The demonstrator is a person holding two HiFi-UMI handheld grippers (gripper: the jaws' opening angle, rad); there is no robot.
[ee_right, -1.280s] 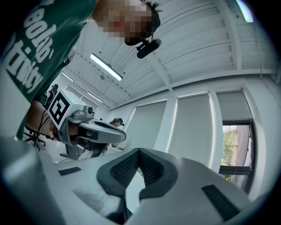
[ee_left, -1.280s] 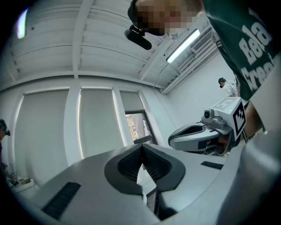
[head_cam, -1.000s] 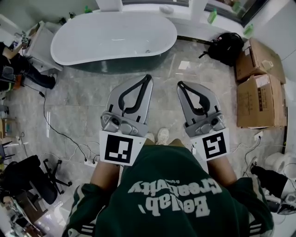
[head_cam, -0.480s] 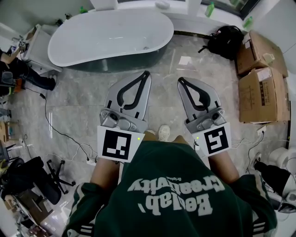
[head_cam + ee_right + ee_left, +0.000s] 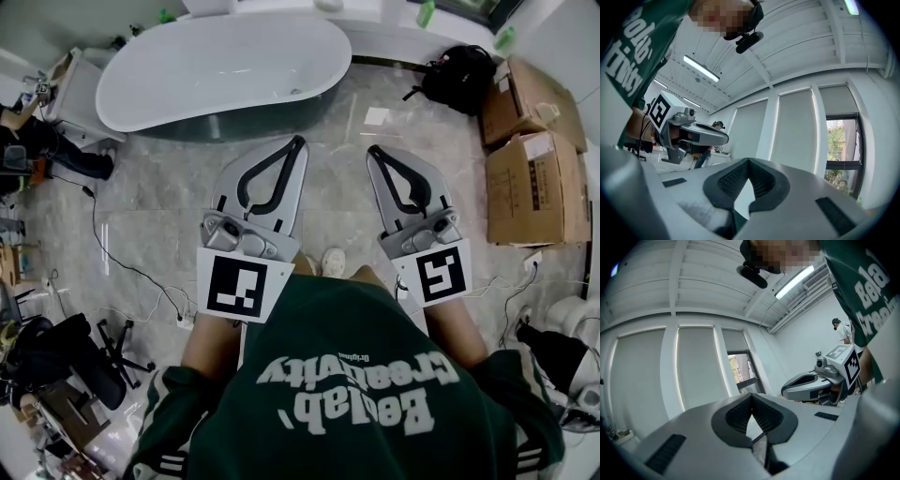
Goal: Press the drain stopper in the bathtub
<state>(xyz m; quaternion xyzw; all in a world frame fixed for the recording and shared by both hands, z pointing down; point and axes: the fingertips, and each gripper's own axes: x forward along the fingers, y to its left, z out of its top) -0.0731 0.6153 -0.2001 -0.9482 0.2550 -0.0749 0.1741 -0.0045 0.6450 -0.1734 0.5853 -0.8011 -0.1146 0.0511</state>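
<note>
Both hand-held grippers are held out in front of the person's green sweatshirt (image 5: 347, 394), above the marble floor (image 5: 141, 202), side by side and apart.

Left hand-held gripper (image 5: 298, 142): clenched. In its own view the ribbed pads (image 5: 740, 414) meet at the tip, and we see nothing between them.

Right hand-held gripper (image 5: 373, 150): likewise clenched and empty. In its own view the ribbed pads (image 5: 761, 180) come together at the tip.

Each gripper view looks upward at white wall panels, a window and ceiling lights. Each also catches the other gripper alongside it, on the right of the left gripper view (image 5: 811, 383) and on the left of the right gripper view (image 5: 693, 133).

The white bathtub (image 5: 169, 84) stands ahead of both hand-held grippers, well apart from them and more in line with the left one. Neither gripper touches it. A small dark mark (image 5: 296, 91) lies inside the tub near its right end. It sits where the drain stopper would be, but it is too small for us to confirm.

A black backpack (image 5: 457, 75) lies on the floor ahead and to the right of the right hand-held gripper. Two cardboard boxes (image 5: 534, 173) stand further to that gripper's right. A cable (image 5: 122, 267) trails across the floor to the left of the left hand-held gripper.
</note>
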